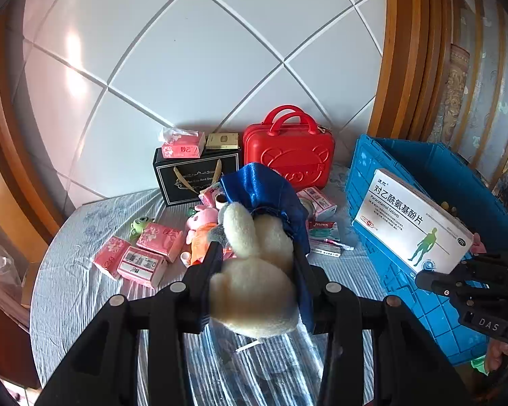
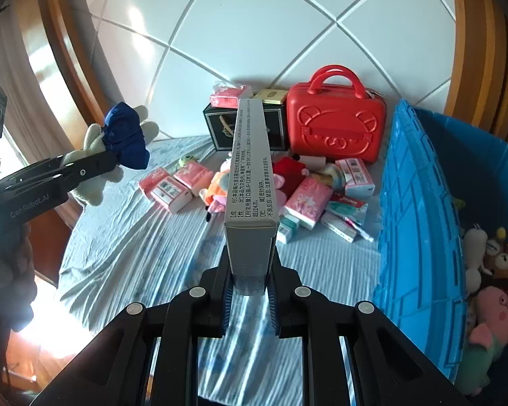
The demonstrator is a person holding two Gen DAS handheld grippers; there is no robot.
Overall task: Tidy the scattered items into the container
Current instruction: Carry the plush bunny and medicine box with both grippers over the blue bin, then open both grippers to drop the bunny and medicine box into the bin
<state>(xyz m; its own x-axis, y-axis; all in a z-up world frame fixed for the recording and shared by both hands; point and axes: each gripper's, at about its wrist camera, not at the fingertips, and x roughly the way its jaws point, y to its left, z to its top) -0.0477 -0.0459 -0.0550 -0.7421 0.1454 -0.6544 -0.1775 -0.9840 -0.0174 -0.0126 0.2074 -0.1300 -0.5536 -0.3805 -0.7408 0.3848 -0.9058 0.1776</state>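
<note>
A cream plush toy point(image 1: 254, 270) in a blue satin skirt is clamped in the left gripper point(image 1: 257, 264), held above the striped cloth point(image 1: 84, 291). A paracetamol box point(image 2: 250, 182) is pinched edge-on by the right gripper point(image 2: 250, 291), just beside the blue crate point(image 2: 420, 223) (plush animals inside). Beyond, left of the crate, pink tissue packs point(image 1: 142, 257) are scattered; a red case point(image 2: 335, 125) is backed against the tiled wall point(image 1: 203, 50).
</note>
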